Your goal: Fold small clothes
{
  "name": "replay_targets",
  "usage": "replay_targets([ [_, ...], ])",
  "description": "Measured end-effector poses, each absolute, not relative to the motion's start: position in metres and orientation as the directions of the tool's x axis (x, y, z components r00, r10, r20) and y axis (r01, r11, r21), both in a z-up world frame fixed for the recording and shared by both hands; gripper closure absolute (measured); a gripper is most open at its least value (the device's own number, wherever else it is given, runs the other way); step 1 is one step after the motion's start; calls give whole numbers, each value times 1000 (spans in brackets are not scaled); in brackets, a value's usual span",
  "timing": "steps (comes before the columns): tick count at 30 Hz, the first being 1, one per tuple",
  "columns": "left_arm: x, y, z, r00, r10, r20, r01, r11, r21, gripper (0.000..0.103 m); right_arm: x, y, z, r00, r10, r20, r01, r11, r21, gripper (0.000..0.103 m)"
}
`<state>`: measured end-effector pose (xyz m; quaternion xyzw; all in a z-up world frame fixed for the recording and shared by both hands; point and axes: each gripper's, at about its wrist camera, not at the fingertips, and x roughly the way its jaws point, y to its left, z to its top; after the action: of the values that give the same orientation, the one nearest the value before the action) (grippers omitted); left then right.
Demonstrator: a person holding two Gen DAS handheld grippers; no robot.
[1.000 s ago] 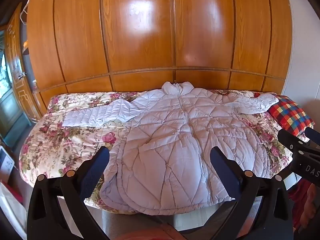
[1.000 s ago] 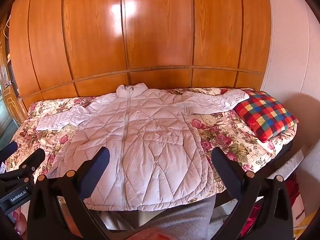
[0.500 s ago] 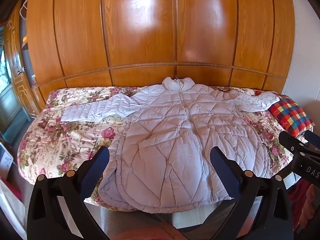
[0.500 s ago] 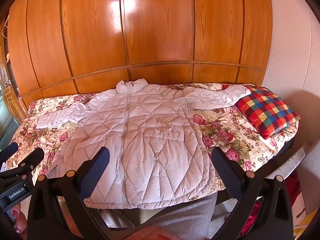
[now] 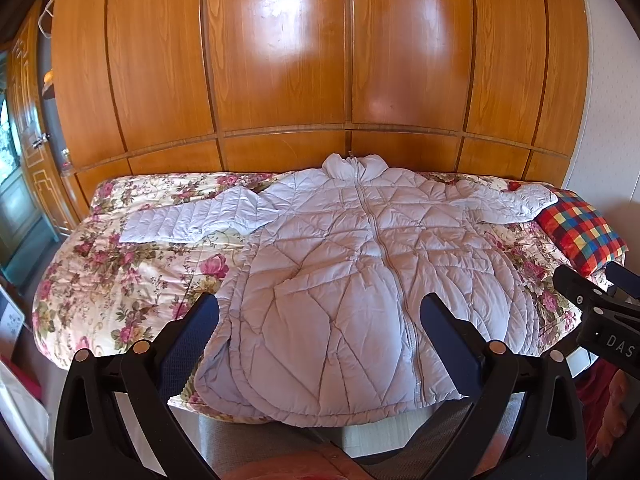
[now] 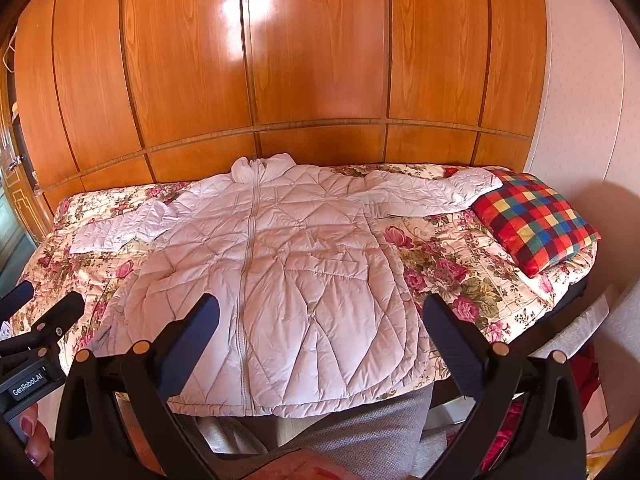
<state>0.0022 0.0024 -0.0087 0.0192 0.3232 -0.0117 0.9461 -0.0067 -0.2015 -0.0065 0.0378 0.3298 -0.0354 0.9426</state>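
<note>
Left wrist view shows a floral bed [image 5: 120, 280] against a wood wall [image 5: 280, 60], the jacket [image 5: 352, 280] spread flat beyond both wide-open, empty tongs [image 5: 320, 312].

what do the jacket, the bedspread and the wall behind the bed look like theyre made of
Jacket: pale quilted puffer, probably thin synthetic shell over padding, judging by its stitched puffy panels and soft sheen.
Bedspread: matte quilted floral fabric, likely cotton.
Wall panels: glossy varnished wood or veneer, with visible grain and bright glare patches.
</note>
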Motion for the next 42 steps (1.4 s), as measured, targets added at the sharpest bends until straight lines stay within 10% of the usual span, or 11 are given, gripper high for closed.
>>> replay_targets([
  [42,15,2,-20,764,-42,-644,49,999,-7,3,10,-206,-20,740,-13,-673,91,993,80,2],
])
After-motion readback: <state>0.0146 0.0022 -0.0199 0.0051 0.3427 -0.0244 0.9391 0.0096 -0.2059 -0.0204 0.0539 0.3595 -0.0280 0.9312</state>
